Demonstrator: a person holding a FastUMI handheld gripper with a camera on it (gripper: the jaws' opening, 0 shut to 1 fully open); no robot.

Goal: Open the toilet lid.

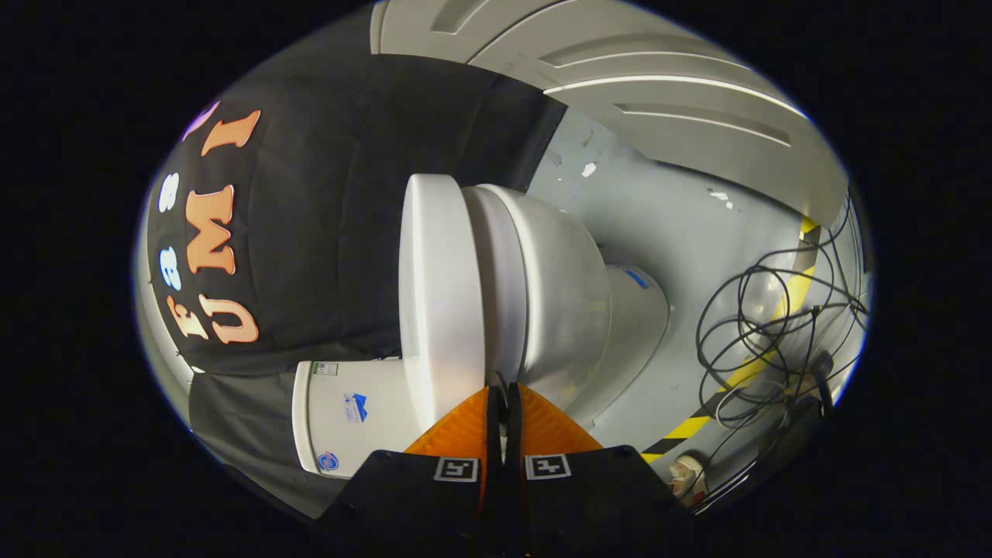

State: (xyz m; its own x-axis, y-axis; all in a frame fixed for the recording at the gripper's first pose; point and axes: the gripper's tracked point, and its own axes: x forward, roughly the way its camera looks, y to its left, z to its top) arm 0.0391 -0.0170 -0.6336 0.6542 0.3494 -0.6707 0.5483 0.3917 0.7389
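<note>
Toilet lid (pixel 442 287), one, down on one bowl (pixel 558 287).
We see our gripper (pixel 504 387) with both fingers together at the lid's edge.

**Grey floor, toilet and loose cable**

The floor (pixel 666 225) is grey painted concrete, scuffed with pale chips. A white toilet (pixel 542 294) stands on it by its pedestal. Beside the pedestal lies a tangle of black cables (pixel 767 325), sprawled across a yellow-and-black hazard stripe (pixel 690 426) marked on the floor.
</note>
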